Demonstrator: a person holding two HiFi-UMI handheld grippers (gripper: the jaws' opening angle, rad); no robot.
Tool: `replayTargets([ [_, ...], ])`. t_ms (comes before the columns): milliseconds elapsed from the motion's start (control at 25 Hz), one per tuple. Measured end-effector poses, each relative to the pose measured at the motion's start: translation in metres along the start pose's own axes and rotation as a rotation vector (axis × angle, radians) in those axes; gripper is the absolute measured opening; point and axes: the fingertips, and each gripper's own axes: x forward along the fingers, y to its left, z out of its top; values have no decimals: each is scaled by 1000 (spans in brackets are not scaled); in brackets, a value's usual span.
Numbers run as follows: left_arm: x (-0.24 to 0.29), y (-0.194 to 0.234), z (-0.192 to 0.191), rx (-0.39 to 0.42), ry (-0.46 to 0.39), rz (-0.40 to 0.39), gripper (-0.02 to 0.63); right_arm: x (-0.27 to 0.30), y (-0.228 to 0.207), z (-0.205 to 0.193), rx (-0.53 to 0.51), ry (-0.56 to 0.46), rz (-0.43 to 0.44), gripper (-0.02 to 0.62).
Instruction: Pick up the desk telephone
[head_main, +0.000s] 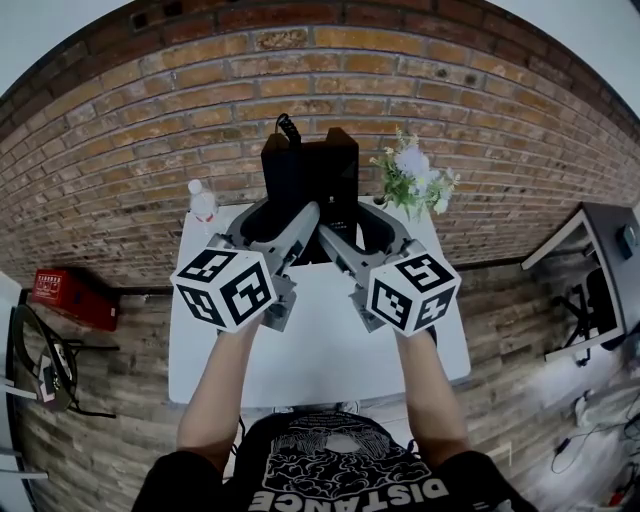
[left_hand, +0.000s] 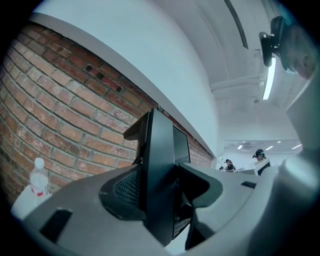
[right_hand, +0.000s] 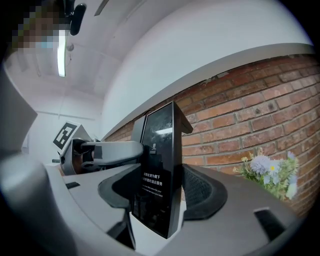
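The desk telephone (head_main: 312, 178) is a black slab with a coiled cord (head_main: 288, 128) at its top, standing upright over the far part of the white table (head_main: 320, 350). My left gripper (head_main: 280, 217) is shut on its left side and my right gripper (head_main: 365, 228) on its right side. In the left gripper view the telephone's (left_hand: 161, 170) thin dark edge fills the gap of the left gripper (left_hand: 160, 180). A glossy face with small white print shows on the telephone (right_hand: 159, 170) in the right gripper view, clamped in the right gripper (right_hand: 160, 192).
A water bottle (head_main: 203, 203) stands at the table's far left and a bunch of flowers (head_main: 412, 180) at the far right, both against the brick wall (head_main: 150, 150). A red box (head_main: 75, 297) lies on the floor at left, another desk (head_main: 600, 270) stands at right.
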Motion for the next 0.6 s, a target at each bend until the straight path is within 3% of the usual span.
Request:
replayTargets([
  [600, -1, 1, -5, -2, 17, 0, 215, -1, 0, -5, 13, 11, -6, 249],
])
